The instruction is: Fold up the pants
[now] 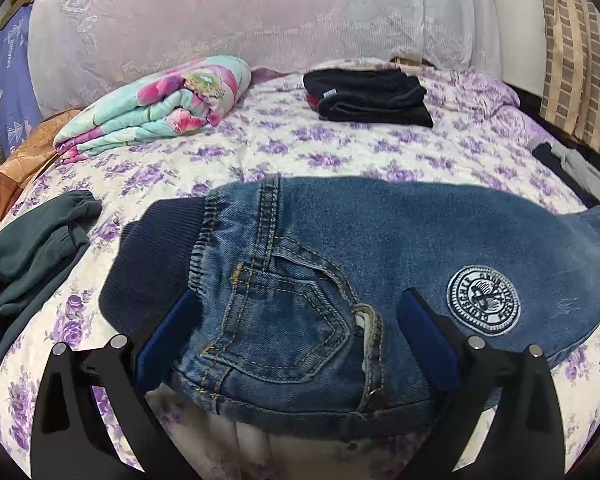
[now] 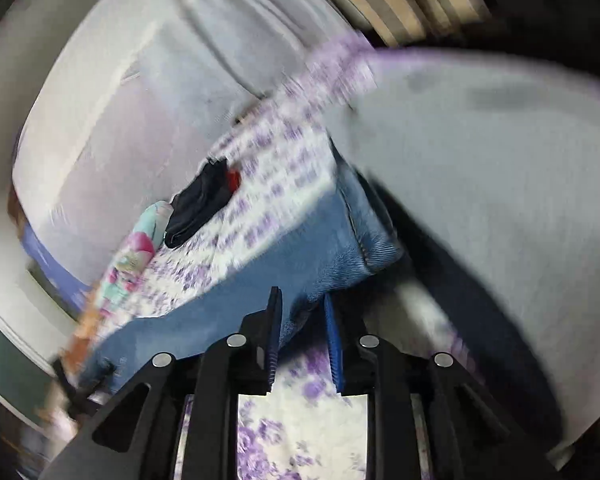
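Blue denim pants (image 1: 340,264) with a ribbed navy waistband and a round white patch lie across the floral bedsheet (image 1: 284,152). My left gripper (image 1: 300,312) is open, its blue pads straddling the waist and pocket area, just above the fabric. In the blurred right wrist view, my right gripper (image 2: 302,312) is shut on a fold of the denim pants (image 2: 268,280) and holds it lifted off the sheet (image 2: 300,420).
A folded floral blanket (image 1: 160,108) and folded black garment (image 1: 368,96) lie at the back of the bed. A dark green garment (image 1: 28,264) lies at left. Grey and dark clothes (image 1: 568,168) sit at the right edge. Pillows (image 1: 240,20) stand behind.
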A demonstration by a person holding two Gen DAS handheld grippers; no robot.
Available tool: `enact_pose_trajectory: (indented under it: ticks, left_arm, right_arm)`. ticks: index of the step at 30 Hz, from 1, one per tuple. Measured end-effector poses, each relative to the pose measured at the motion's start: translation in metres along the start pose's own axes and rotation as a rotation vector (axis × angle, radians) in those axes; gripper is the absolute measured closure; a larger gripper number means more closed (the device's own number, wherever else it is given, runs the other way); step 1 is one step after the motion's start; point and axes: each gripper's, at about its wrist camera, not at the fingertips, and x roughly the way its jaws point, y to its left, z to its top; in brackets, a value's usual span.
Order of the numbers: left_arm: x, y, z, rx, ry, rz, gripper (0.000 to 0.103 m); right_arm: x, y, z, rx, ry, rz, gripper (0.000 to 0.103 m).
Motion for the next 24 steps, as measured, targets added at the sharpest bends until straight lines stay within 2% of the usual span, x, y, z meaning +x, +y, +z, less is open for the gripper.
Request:
enact_pose_trajectory:
  ticks: [1, 3, 4, 6, 8, 10, 11, 12, 13, 14, 15, 18, 19, 20, 21, 24]
  left_arm:
    - [-0.005, 0.002, 0.000, -0.019, -0.025, -0.002, 0.005]
    - [-0.017, 0.011, -0.001, -0.091, -0.080, -0.034, 0.005]
    - [-0.024, 0.016, -0.001, -0.140, -0.106, -0.081, 0.005]
    - [-0.035, 0.020, 0.001, -0.221, -0.139, -0.229, 0.005]
    - [-0.034, 0.016, 0.005, -0.220, -0.122, -0.267, 0.005]
    - [-0.025, 0.007, 0.006, -0.156, -0.089, -0.172, 0.005]
    - [-0.010, 0.002, 0.003, -0.099, -0.037, -0.067, 0.005]
    - [0.011, -0.001, -0.002, -0.043, 0.057, 0.008, 0.005]
    - [0.017, -0.004, -0.002, -0.015, 0.100, 0.021, 0.005]
    - [0.012, -0.009, -0.002, 0.012, 0.074, 0.044, 0.005]
    - [0.008, -0.014, -0.005, 0.042, 0.067, 0.060, 0.004]
    - [0.001, -0.012, -0.010, 0.051, 0.063, 0.048, 0.005]
    - [-0.003, -0.010, -0.008, 0.036, 0.058, 0.038, 0.005]
    - [-0.007, -0.009, -0.005, 0.022, 0.052, 0.028, 0.005]
    - [-0.014, -0.008, 0.002, -0.002, 0.028, 0.002, 0.005]
    - [-0.027, -0.015, 0.024, -0.056, -0.036, -0.108, 0.005]
  right_arm:
    - [-0.003, 0.013, 0.004, -0.057, -0.027, -0.013, 0.059]
    - [0.002, 0.050, 0.006, -0.197, -0.054, -0.014, 0.037]
    - [0.013, 0.076, 0.003, -0.290, -0.049, 0.003, 0.036]
    - [0.042, 0.117, -0.002, -0.414, -0.019, 0.034, 0.035]
    - [0.070, 0.157, -0.015, -0.510, 0.033, 0.097, 0.031]
    - [0.093, 0.194, -0.029, -0.592, 0.069, 0.154, 0.028]
    - [0.107, 0.215, -0.042, -0.655, 0.083, 0.175, 0.025]
    - [0.117, 0.228, -0.052, -0.694, 0.105, 0.190, 0.018]
    - [0.132, 0.240, -0.062, -0.725, 0.168, 0.208, 0.013]
    - [0.158, 0.242, -0.079, -0.728, 0.328, 0.225, 0.012]
    - [0.179, 0.237, -0.094, -0.721, 0.457, 0.213, 0.006]
    - [0.166, 0.232, -0.085, -0.667, 0.493, 0.274, 0.006]
    - [0.160, 0.230, -0.079, -0.633, 0.502, 0.306, 0.007]
    - [0.149, 0.227, -0.068, -0.598, 0.475, 0.360, 0.007]
    - [0.144, 0.229, -0.060, -0.593, 0.446, 0.368, 0.007]
    - [0.130, 0.239, -0.020, -0.618, 0.238, 0.314, 0.007]
